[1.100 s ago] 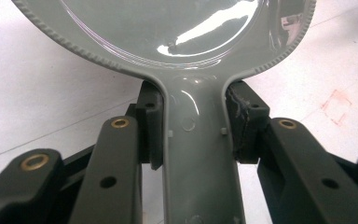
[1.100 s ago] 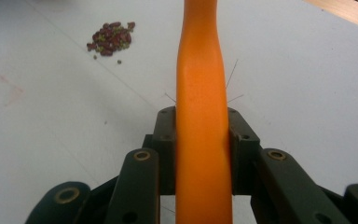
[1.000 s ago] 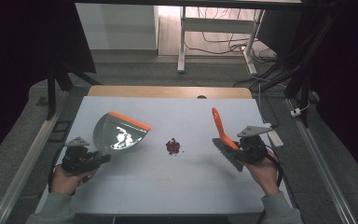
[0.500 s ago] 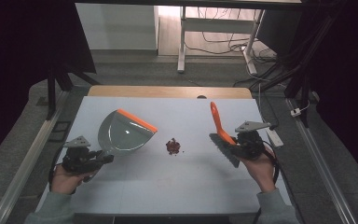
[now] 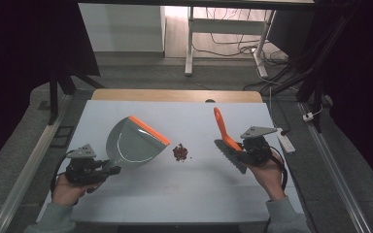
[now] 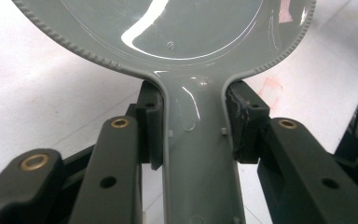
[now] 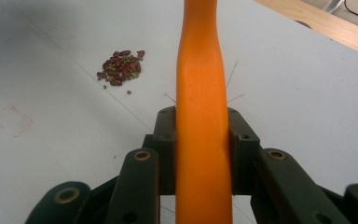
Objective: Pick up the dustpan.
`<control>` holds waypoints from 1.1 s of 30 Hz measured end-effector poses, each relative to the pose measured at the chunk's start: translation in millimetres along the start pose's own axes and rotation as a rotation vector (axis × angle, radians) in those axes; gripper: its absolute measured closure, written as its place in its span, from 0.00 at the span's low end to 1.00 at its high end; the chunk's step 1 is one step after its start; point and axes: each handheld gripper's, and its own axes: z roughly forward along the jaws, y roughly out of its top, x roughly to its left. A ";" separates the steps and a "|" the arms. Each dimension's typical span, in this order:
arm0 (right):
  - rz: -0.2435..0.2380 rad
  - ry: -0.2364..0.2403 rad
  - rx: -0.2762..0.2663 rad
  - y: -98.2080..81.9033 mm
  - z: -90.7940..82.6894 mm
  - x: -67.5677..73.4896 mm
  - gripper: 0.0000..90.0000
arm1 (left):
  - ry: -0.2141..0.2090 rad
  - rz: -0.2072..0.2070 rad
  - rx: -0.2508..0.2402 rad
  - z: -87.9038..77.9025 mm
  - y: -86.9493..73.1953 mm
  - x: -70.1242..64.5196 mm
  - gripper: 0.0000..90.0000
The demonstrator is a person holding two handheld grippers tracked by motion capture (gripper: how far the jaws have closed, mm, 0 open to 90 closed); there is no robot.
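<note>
High view: left tongs sat at lower left of the frame, clamped on the handle of a grey dustpan. Dustpan lay just left of centre, its orange lip toward the upper right, facing a small pile of beans. Pile rested on the pale table near the middle of the frame, just beside the lip, apart from it. Right tongs sat at right of centre, closed on an orange-handled brush; handle rose toward the upper left, bristles hung dark at lower left of the hand. Brush stood well apart from the beans, to their right. One hand behind each tool, sleeves entering from the bottom edge.

Left gripper view: black jaws rose from the bottom, pads pressed on both sides of the dustpan's narrow grey handle at centre. Pan's glossy bowl, ridged along its rim, spread across the top of the frame. White table visible at left and right.

Right gripper view: jaws shut tight on the brush's orange handle, running from bottom centre up through the top edge. Beans, dark red with a few small green ones, lay at upper left on the table. Wooden table edge crossed the upper right corner.
</note>
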 end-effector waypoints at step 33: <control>-0.015 0.015 0.014 0.9 9.4 2.5 0.79 | -0.108 0.119 0.172 28.8 2.0 -18.0 0.68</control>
